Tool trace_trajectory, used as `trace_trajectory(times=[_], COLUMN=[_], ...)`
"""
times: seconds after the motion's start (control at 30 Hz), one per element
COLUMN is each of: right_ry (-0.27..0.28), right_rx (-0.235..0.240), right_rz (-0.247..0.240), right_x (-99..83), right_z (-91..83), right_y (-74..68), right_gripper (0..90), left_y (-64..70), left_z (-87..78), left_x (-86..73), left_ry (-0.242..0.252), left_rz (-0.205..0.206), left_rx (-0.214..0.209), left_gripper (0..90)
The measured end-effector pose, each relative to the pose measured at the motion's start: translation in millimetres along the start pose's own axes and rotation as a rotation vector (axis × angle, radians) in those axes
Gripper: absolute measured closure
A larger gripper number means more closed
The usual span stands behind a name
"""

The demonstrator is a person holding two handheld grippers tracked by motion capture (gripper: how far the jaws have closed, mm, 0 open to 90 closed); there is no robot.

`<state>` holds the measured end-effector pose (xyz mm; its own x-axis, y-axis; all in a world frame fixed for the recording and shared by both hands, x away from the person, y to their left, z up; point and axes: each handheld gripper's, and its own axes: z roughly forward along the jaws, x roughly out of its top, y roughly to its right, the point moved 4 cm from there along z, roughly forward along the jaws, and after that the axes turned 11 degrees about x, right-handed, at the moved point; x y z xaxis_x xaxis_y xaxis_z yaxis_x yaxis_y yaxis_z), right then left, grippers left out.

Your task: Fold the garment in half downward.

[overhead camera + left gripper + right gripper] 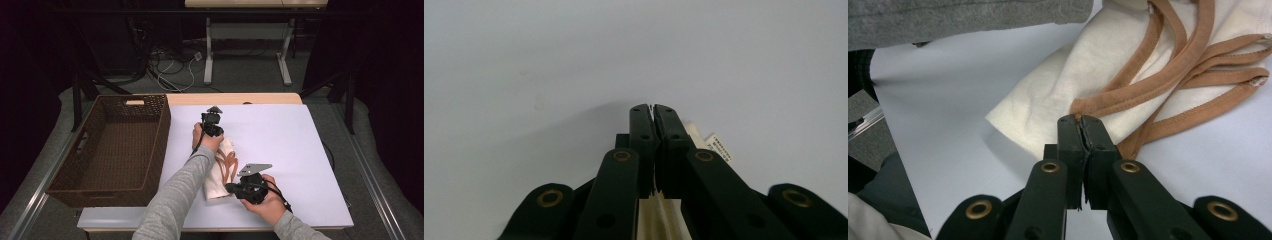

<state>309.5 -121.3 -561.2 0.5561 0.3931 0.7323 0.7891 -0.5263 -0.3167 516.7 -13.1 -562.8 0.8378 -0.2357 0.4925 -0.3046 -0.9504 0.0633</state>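
- Left gripper [212, 121] at the far end of the cloth [220, 172], jaws clenched on a cream fold, seen in the left gripper view as cloth [659, 215] running between them, a small label [720, 146] beside.
- Right gripper [231, 188] at the near end, jaws pinched on an orange strap [1148, 85] at the cloth's [1063, 85] edge.
- Cloth lying on the white table [280, 140], just right of the brown basket [112, 150], long axis running away from the person, straps along its right side.
- Left forearm in a grey sleeve [175, 195] reaching forward along the cloth; right hand [265, 202] low at the near edge, gripper pointing left.
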Motion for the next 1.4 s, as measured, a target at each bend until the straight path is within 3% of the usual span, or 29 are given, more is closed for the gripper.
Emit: trace_trajectory(times=[0.23, 0.3, 0.33, 0.4, 0.7, 0.83, 1.13, 1.4], right_ry=[-0.007, 0.0, -0.004, 0.007, 0.055, 0.085, 0.084, 0.066], right_rx=[0.007, 0.004, 0.005, 0.01, -0.025, -0.03, -0.058, -0.088], right_rz=[0.022, 0.028, 0.033, 0.043, 0.01, -0.019, -0.047, -0.041], right_x=[1.5, 2.2, 2.4, 3.5, 10.4, 15.5, 29.7, 45.0], right_z=[-3.1, -4.3, -5.2, -6.2, -10.7, -9.3, -4.1, 3.0], right_y=[1.5, 2.8, 3.5, 4.1, 9.2, 10.7, 14.0, 22.7], right_gripper=[80.9, 78.7, 77.9, 76.2, 64.7, 60.6, 57.9, 57.4], left_y=[-2.1, -3.1, -6.2, -8.8, -20.7, -24.5, -32.7, -46.1], left_z=[-3.1, -3.7, -4.8, -6.1, -14.7, -21.2, -34.3, -45.7], left_x=[-1.5, -1.5, -2.0, -2.4, -5.8, -7.9, -13.6, -18.2], left_ry=[0.028, 0.036, 0.05, 0.059, 0.11, 0.137, 0.18, 0.199], left_rz=[-0.007, -0.003, 0.019, 0.01, -0.005, 0.011, 0.077, 0.064], left_rx=[-0.024, -0.024, 0.002, -0.003, -0.006, 0.003, 0.043, 0.056], left_gripper=[74.0, 67.1, 64.1, 60.9, 45.6, 41.4, 37.5, 35.6])
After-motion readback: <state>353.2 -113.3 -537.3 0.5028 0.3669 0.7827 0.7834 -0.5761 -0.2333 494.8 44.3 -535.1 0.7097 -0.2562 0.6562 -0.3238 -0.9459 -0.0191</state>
